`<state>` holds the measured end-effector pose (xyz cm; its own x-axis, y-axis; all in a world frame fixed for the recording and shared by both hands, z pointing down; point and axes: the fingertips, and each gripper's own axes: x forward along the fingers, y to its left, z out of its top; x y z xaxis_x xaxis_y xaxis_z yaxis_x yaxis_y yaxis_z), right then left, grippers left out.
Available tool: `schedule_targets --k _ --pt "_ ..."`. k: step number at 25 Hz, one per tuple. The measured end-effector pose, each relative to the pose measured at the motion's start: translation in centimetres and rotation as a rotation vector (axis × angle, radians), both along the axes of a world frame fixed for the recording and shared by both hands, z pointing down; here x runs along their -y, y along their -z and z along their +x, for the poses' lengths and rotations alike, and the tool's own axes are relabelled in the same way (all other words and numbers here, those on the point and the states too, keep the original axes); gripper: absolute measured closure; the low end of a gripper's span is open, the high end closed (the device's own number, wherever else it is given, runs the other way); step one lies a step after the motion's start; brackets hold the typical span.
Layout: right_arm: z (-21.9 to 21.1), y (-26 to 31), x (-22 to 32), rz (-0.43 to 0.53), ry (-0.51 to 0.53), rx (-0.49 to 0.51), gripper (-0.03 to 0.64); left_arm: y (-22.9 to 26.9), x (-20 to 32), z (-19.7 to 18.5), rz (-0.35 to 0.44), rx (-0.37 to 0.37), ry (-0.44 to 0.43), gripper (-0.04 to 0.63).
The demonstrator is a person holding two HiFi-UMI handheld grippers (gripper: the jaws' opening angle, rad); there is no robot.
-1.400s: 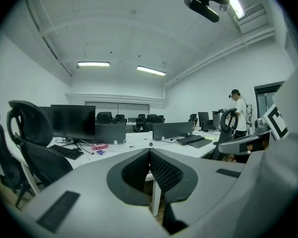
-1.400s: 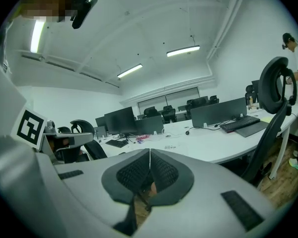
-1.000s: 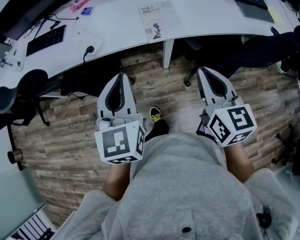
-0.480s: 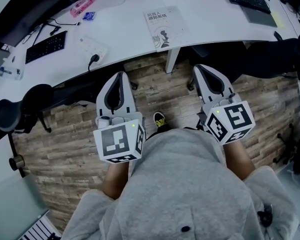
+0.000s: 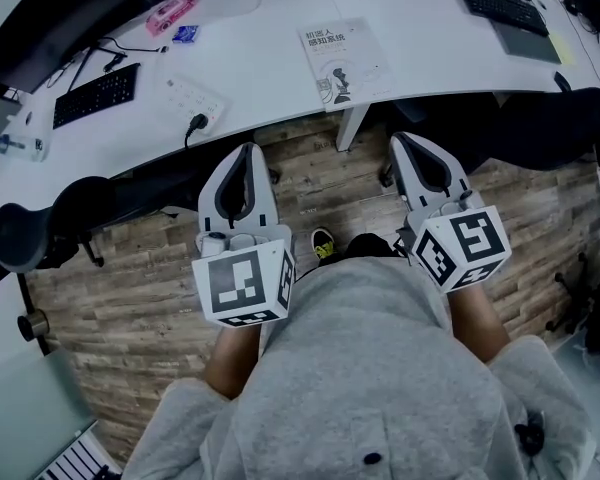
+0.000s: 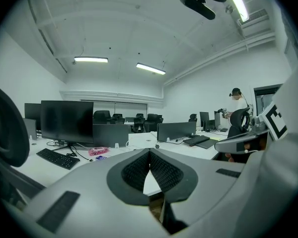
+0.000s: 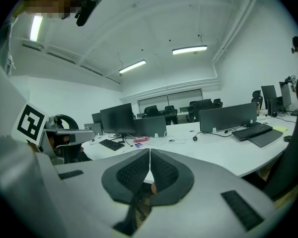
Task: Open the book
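Note:
The book (image 5: 343, 60), shut and pale with a small dark figure on its cover, lies flat near the front edge of the white desk (image 5: 260, 73) in the head view. Both grippers are held side by side over the wooden floor, short of the desk edge and pointing at it. My left gripper (image 5: 246, 148) sits left of the book, my right gripper (image 5: 400, 138) just right of and below it. In the left gripper view the left gripper (image 6: 149, 151) has its jaws together with nothing between them. The right gripper (image 7: 149, 152) looks the same in its own view.
On the desk lie a black keyboard (image 5: 93, 94), a white power strip (image 5: 193, 100), a pink object (image 5: 173, 11) and another keyboard (image 5: 500, 8). A desk leg (image 5: 352, 128) stands between the grippers. An office chair (image 5: 30, 233) is at the left. A person (image 6: 235, 99) stands far off.
The desk and book have drawn nearer in the head view, and both grippers have come closer to the desk edge. Both stayed shut.

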<state>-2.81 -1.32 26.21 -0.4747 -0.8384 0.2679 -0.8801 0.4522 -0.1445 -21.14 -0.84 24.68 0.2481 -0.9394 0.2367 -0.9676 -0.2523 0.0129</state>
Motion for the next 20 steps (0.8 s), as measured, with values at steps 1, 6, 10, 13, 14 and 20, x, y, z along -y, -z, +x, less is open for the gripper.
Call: schedule_targets --k 1,6,10,13,14,20 --pt "-0.1 -0.1 0.0 -0.002 0.002 -0.001 0.589 -0.1 0.0 -0.1 -0.001 0.0 0.002 0.588" --pt "-0.8 -0.5 0.2 -0.002 0.005 -0.001 0.589 -0.4 0.0 -0.9 0.001 -0.003 0.011 0.588" --pt "-1.1 -0.2 0.2 0.005 0.009 -0.003 0.591 -0.4 0.0 -1.0 0.0 -0.005 0.016 0.588" --pt "-0.8 0.3 0.3 0.013 0.0 -0.006 0.591 -0.2 0.1 -0.6 0.001 -0.006 0.005 0.588" --pt "-0.6 0.3 0.3 0.015 -0.004 -0.008 0.589 -0.2 0.1 -0.5 0.001 -0.007 0.002 0.588" --pt "0.7 0.5 1.0 0.021 -0.027 -0.019 0.589 -0.5 0.7 0.3 -0.007 -0.01 -0.014 0.587"
